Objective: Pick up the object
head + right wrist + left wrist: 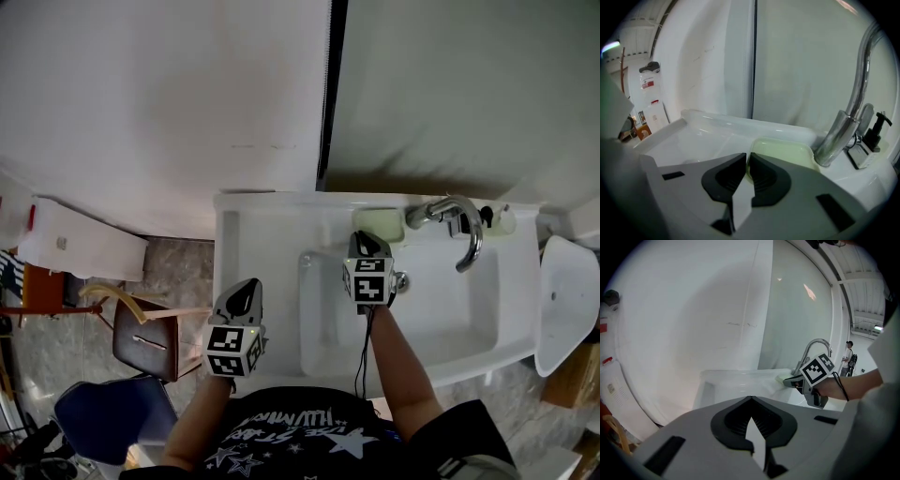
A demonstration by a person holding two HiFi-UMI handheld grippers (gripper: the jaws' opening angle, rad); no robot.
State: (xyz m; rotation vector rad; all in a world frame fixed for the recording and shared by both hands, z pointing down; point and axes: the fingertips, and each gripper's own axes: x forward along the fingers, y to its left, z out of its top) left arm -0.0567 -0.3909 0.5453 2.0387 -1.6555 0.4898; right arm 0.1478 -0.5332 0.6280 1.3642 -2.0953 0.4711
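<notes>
A pale green soap dish lies on the back ledge of a white sink, just left of the tap. My right gripper reaches over the basin to the dish's near left edge. Its jaws stand almost together, with the dish's thin rim in the narrow slit between them. The dish still rests on the ledge. My left gripper hovers by the sink's left front corner, shut and empty. From the left gripper view, the right gripper touches the dish.
A chrome tap arches over the basin just right of the dish. A small dark pump fitting stands behind it. A wall rises straight behind the sink. A brown chair and a blue seat stand at the left.
</notes>
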